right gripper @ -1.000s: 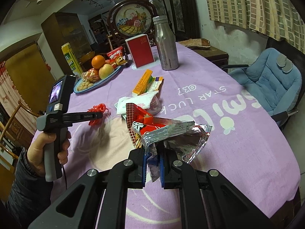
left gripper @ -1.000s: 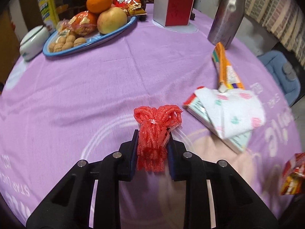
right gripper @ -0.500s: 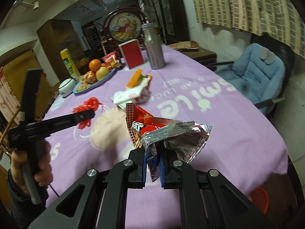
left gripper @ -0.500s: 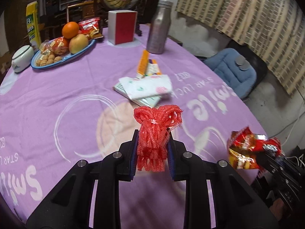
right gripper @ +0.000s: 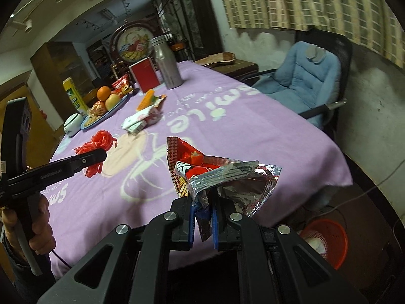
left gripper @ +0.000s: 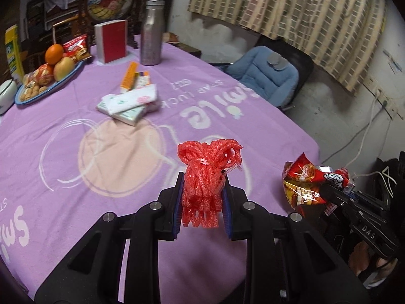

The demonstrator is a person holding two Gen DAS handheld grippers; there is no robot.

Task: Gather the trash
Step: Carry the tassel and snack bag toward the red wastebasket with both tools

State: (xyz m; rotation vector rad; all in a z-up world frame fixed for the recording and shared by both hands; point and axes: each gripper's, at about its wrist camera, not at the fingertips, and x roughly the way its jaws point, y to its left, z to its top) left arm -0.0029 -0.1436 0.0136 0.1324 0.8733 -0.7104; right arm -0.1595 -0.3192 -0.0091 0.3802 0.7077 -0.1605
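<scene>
A round table draped in a soft purple cloth (left gripper: 76,116) printed with white lettering fills a dim room with a checked curtain (left gripper: 316,12) and a padded blue chair (right gripper: 308,76). The left gripper (left gripper: 202,202) is clamped on a bundle of red foam netting (left gripper: 206,174). The right gripper (right gripper: 202,215) pinches a crinkled foil snack wrapper (right gripper: 220,174). A red mesh wastebasket (right gripper: 329,238) stands on the floor beside the table.

Red foam netting (left gripper: 207,177), red-and-silver foil wrapper (right gripper: 222,177), purple tablecloth (left gripper: 101,152), orange-red bin (right gripper: 326,238)
</scene>
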